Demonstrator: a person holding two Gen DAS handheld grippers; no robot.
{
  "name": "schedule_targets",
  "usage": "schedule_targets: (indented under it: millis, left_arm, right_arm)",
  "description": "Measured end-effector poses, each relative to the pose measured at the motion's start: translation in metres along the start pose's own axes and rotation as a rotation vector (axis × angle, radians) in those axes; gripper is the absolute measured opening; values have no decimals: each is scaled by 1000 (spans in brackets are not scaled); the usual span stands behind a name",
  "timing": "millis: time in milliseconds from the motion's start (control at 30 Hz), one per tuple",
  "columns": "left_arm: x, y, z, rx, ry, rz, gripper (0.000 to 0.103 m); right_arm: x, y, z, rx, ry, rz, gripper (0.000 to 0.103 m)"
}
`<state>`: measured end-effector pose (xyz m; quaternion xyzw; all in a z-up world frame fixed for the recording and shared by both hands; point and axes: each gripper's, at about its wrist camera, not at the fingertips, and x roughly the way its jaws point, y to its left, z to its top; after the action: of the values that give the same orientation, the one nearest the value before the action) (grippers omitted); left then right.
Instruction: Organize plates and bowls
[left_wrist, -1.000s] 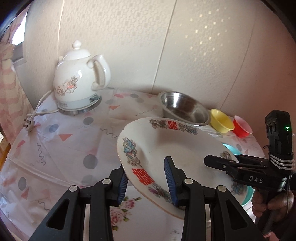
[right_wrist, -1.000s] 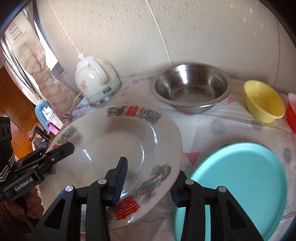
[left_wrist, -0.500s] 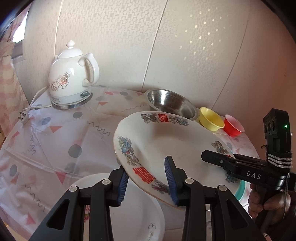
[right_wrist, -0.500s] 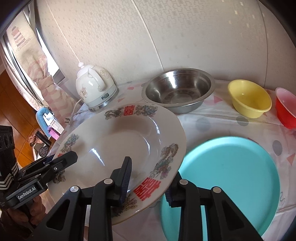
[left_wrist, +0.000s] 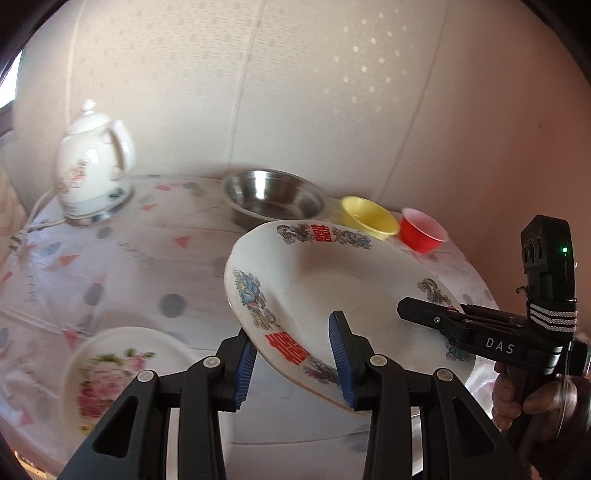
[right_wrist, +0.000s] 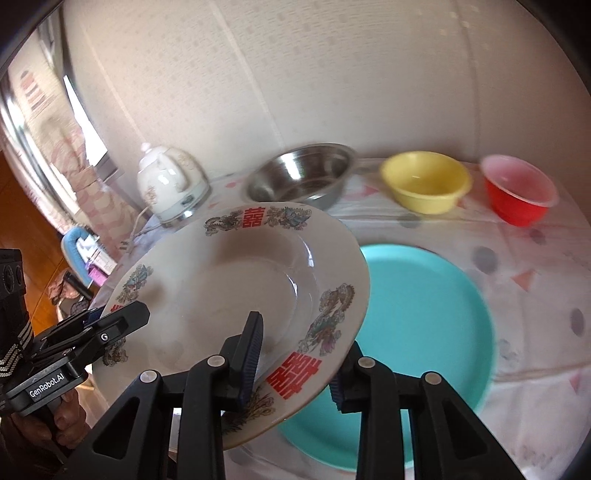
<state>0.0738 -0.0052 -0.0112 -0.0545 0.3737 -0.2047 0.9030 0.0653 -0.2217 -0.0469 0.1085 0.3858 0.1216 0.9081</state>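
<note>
A large white plate with red characters and dragon prints (left_wrist: 332, 280) is held in the air above the table, tilted. My left gripper (left_wrist: 291, 360) is shut on its near rim. My right gripper (right_wrist: 295, 363) is shut on the opposite rim of the same plate (right_wrist: 236, 288); it shows at the right in the left wrist view (left_wrist: 436, 314). A teal plate (right_wrist: 421, 306) lies on the table under and to the right of the held plate. A small white plate with pink flowers (left_wrist: 110, 373) lies at the front left.
A steel bowl (left_wrist: 273, 199), a yellow bowl (left_wrist: 369, 218) and a red bowl (left_wrist: 423, 234) stand in a row by the wall. A white kettle (left_wrist: 92, 166) with its cord stands at the back left. The table (left_wrist: 129, 258) has a patterned plastic cover.
Both grippers have lifted the big plate higher and pulled back from the table. The flowered plate has come fully into the left wrist view. The bowls look farther away.
</note>
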Motion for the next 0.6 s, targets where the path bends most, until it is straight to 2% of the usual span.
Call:
schedule_targets:
  millis: [300,600]
  left_arm:
    - [40,-45,0,52,76,-65,40]
    - [65,-63,-5,89,133,-68,40]
  right_arm:
    - [-18,-49,-17,88,-3,-102,32]
    - [-17,-74,-27,112,11,-170,32]
